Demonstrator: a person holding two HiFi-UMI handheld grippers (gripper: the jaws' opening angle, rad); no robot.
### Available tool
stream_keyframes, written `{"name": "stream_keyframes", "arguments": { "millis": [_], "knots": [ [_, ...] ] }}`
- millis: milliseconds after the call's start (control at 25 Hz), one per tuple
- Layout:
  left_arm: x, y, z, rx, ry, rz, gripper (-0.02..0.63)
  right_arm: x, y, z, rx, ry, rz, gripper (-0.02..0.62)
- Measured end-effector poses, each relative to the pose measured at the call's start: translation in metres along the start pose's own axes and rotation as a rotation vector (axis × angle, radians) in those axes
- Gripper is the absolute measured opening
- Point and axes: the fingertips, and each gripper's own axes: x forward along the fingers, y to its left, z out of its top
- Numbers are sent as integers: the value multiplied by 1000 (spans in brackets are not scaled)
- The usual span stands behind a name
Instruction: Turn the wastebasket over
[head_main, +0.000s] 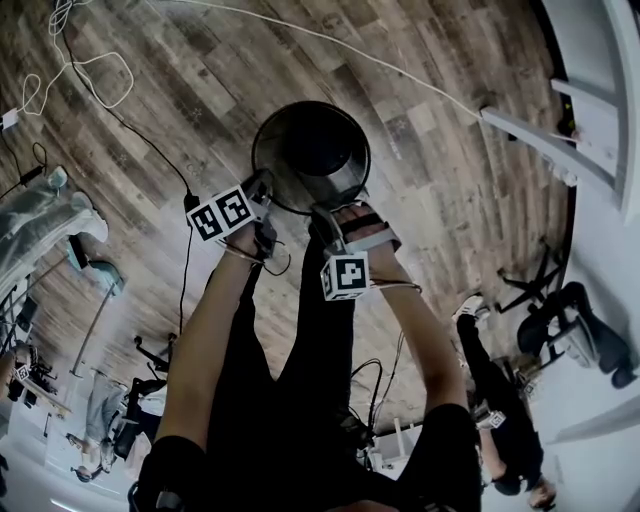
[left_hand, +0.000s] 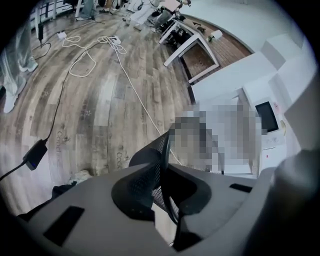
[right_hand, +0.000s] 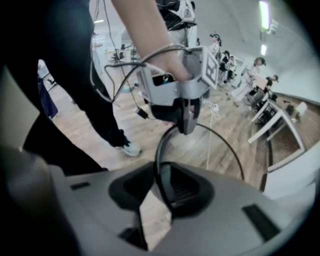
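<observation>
With left tongs (head_main: 259, 190) pinching the basket's (head_main: 310, 145) rim and right tongs (head_main: 322, 216) slack around it, I reckoned both should bite before flipping.

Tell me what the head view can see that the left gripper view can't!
Only the head view shows the wastebasket with its whole round opening facing up, the left gripper and right gripper at its near rim, plus the person's arms. Only the left gripper view shows the black mesh wall close up, between its jaws, and a dark screen on a white unit. Both show the wastebasket, wooden floor and a white cable.
</observation>
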Motion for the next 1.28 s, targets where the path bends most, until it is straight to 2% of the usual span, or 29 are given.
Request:
{"name": "stream_keyframes", "arguments": {
  "millis": [120, 200, 280, 400, 480, 560, 640, 720, 840, 1000, 1040, 1080, 1120, 1280],
  "knots": [
    [-7, 5, 4, -9, -44, -15, 71, -9, -9, 2, 111, -28, 6, 154],
    [-11, 7, 9, -17, -80, -18, 68, -22, -25, 5, 245, -86, -15, 170],
    [-14, 9, 15, 7, -115, -11, 67, -41, -51, 9, 441, -186, -67, 170],
    [-19, 12, 21, 83, -154, 13, 67, -68, -99, -3, 784, -337, -195, 174],
    [-21, 18, 24, 114, -166, 34, 67, -77, -127, -29, 965, -365, -291, 187],
    [-23, 21, 26, 142, -174, 52, 67, -76, -144, -60, 1102, -340, -349, 217],
    [-25, 21, 29, 192, -180, 65, 67, -65, -152, -84, 1252, -342, -339, 227],
    [-26, 20, 31, 244, -189, 75, 67, -44, -152, -96, 1384, -370, -269, 227],
    [-26, 20, 32, 264, -201, 78, 67, -8, -145, -100, 1481, -366, -182, 230],
    [-25, 22, 34, 268, -212, 67, 67, 26, -133, -100, 1547, -317, -182, 228],
    [-25, 21, 34, 280, -216, 62, 66, 32, -129, -101, 1556, -302, -181, 183],
    [-24, 19, 34, 294, -218, 58, 67, 37, -125, -102, 1560, -284, -186, 101],
    [-23, 18, 34, 309, -219, 57, 67, 41, -123, -104, 1557, -263, -197, 75],
    [-17, 25, 43, 357, -221, 78, 69, 58, -118, -107, 1530, -210, -219, 55]
  ]
}}
